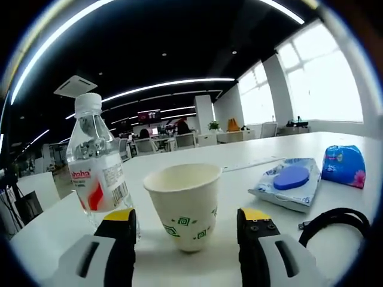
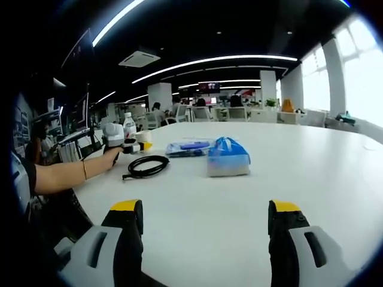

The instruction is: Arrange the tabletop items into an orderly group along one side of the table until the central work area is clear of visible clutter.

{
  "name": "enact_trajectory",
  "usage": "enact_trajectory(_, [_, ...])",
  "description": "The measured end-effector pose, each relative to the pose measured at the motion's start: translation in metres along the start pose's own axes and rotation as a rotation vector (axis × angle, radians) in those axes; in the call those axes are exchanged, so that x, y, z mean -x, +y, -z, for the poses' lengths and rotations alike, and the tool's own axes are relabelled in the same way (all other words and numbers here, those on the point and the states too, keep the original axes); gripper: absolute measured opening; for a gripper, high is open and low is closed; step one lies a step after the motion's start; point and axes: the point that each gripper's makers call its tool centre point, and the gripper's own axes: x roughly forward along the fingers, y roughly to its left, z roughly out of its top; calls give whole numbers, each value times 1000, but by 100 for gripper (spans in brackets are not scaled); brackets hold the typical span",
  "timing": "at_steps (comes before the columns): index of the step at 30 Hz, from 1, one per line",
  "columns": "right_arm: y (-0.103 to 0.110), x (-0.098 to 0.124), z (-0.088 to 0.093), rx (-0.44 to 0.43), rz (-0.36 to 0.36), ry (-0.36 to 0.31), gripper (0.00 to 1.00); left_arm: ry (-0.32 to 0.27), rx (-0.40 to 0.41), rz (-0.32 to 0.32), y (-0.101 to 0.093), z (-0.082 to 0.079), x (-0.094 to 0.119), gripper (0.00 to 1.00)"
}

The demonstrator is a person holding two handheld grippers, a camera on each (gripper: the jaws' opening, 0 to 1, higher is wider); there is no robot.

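In the left gripper view, the left gripper [image 1: 187, 224] stands released, its yellow-tipped jaws spread to either side of a paper cup [image 1: 184, 205]. The cup is cream, tapered, printed with small green squares, and sits upright on the smooth white surface [image 1: 257, 156] between the jaws; whether they touch it I cannot tell. Just beyond the left jaw stands a clear plastic bottle [image 1: 94, 167] with a white cap and a red-and-white label. Beside the right jaw lies a looped black cable [image 1: 335, 221]. Farther out to the right rest a flat wipes pack [image 1: 286, 182] with a blue oval lid, and a soft, crinkled blue tissue packet [image 1: 344, 165].

In the right gripper view, the right gripper [image 2: 205, 224] is also released, jaws wide apart over bare surface. Ahead between them sits the tissue packet [image 2: 227, 158], then the wipes pack [image 2: 190, 147] and the coiled cable [image 2: 146, 166] to the left. Farthest left, a hand [image 2: 111, 156] holds the left gripper [image 2: 142, 146] by the bottle [image 2: 128, 127].
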Motion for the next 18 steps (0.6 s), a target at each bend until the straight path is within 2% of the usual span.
enact_trajectory(2, [2, 0, 0, 11, -9, -4, 88, -9, 5, 5, -2, -2, 3, 70])
enact_trajectory(8, [7, -2, 0, 23, -24, 4, 89, -12, -6, 25, -8, -3, 8, 77])
enact_trajectory(18, [9, -1, 0, 38, -26, 8, 91, -10, -30, 36, -10, -1, 13, 80])
